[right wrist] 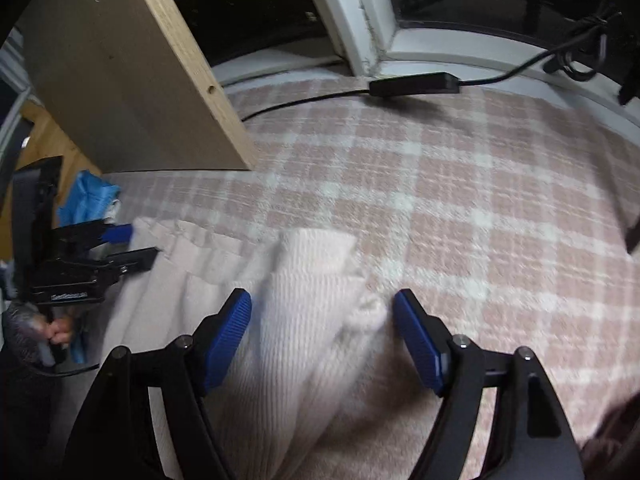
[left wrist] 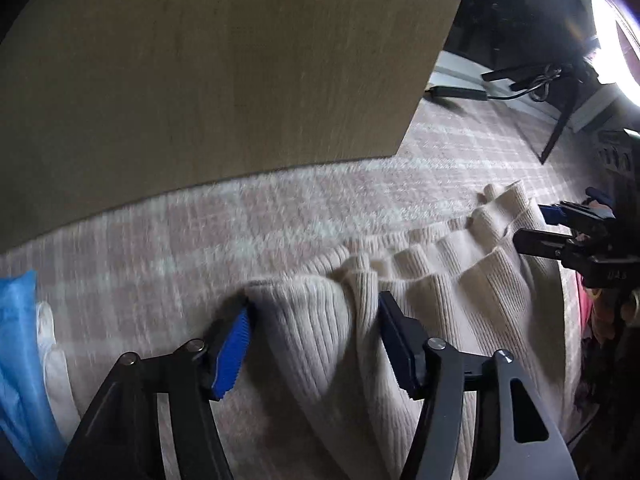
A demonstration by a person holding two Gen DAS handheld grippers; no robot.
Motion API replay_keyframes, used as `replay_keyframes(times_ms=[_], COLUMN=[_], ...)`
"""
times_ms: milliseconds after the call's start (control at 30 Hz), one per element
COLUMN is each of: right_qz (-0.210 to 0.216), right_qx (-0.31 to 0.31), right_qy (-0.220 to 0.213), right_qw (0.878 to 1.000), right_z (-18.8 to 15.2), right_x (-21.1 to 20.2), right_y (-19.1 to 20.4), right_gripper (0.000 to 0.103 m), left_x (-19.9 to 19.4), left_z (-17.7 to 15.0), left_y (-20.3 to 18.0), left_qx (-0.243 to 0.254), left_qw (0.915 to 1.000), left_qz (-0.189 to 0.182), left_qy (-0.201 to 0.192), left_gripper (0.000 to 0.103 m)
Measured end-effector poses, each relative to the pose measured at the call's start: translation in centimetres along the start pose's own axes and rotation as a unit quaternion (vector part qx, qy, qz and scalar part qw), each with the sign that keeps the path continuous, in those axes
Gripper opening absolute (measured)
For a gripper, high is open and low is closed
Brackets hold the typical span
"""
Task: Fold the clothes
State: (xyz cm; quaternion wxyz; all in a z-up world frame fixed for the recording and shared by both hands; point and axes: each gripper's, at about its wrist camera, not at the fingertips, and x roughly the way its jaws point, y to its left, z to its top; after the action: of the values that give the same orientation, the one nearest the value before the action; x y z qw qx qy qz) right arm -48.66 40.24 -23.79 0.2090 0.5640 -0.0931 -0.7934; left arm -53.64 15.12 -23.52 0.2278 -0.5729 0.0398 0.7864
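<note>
A cream ribbed knit garment lies rumpled on a pink and white checked blanket. My left gripper is open, its blue pads on either side of a bunched edge of the knit. In the right wrist view the same garment lies between the open pads of my right gripper. The right gripper also shows at the right edge of the left wrist view, open at the garment's far end. The left gripper shows at the left of the right wrist view, open.
A wooden board stands on the blanket behind the garment, also in the right wrist view. Blue cloth lies at the left. A black power adapter with cable lies by the white window frame. The checked blanket spreads to the right.
</note>
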Motion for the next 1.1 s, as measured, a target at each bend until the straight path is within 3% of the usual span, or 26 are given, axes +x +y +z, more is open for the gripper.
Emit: replay_keyframes(times_ms=[33,67,100,267,400,500,600,667,733,867,967,1067,1100], right_qz=[0.013,0.026,0.039,0.067,0.078,0.064,0.037,0.004,-0.028,-0.071,-0.078,-0.126,-0.121], right_qx=[0.000,0.000,0.001,0.017,0.011,-0.037,-0.083,-0.109,-0.134,-0.134,-0.097,-0.074,-0.062], right_qy=[-0.001,-0.001,-0.002,-0.030,-0.068,-0.122,-0.182,-0.201,-0.219,-0.177,-0.070,0.042,0.050], right_qw=[1.000,1.000,0.999,0.997,0.995,0.990,0.979,0.973,0.966,0.973,0.990,0.988,0.989], right_z=[0.0,0.0,0.0,-0.5,-0.9,-1.7,-2.3,-4.7,-7.1,-13.9,-21.3,-28.0,-29.4], right_x=[0.0,0.0,0.0,-3.6,-7.9,-14.1,-19.7,-21.9,-24.0,-20.7,-14.7,-10.7,-11.1], right_y=[-0.1,-0.2,-0.4,0.6,2.3,5.9,9.3,10.9,12.5,12.3,10.3,7.8,7.2], right_gripper=[0.052,0.037,0.030,0.025,0.024,0.024,0.024,0.024,0.024,0.024,0.031,0.030,0.031], left_x=[0.0,0.0,0.0,-3.0,-9.4,-15.5,-22.7,-25.4,-26.4,-22.8,-16.6,-12.4,-11.5], left_z=[-0.1,-0.1,-0.2,-0.2,-0.4,-0.7,-2.1,-3.9,-6.8,-14.0,-20.7,-26.7,-28.5], left_y=[-0.1,-0.1,-0.2,0.4,-0.8,-2.6,-4.5,-5.3,-5.8,-6.5,-6.4,-6.0,-5.7], left_qx=[0.006,0.011,0.015,-0.013,0.004,0.038,0.074,0.101,0.120,0.139,0.105,0.069,0.056], left_qw=[0.9999,0.9998,0.9995,0.9953,0.9895,0.9839,0.9716,0.9663,0.9634,0.9745,0.9867,0.9863,0.9848], left_qz=[-0.009,-0.019,-0.029,-0.092,-0.123,-0.120,-0.114,-0.090,-0.093,-0.094,-0.120,-0.136,-0.139], left_qy=[-0.002,-0.002,-0.003,-0.028,-0.075,-0.127,-0.194,-0.219,-0.221,-0.149,-0.030,0.063,0.087], left_gripper=[0.035,0.032,0.029,0.022,0.019,0.018,0.014,0.012,0.012,0.012,0.013,0.012,0.012])
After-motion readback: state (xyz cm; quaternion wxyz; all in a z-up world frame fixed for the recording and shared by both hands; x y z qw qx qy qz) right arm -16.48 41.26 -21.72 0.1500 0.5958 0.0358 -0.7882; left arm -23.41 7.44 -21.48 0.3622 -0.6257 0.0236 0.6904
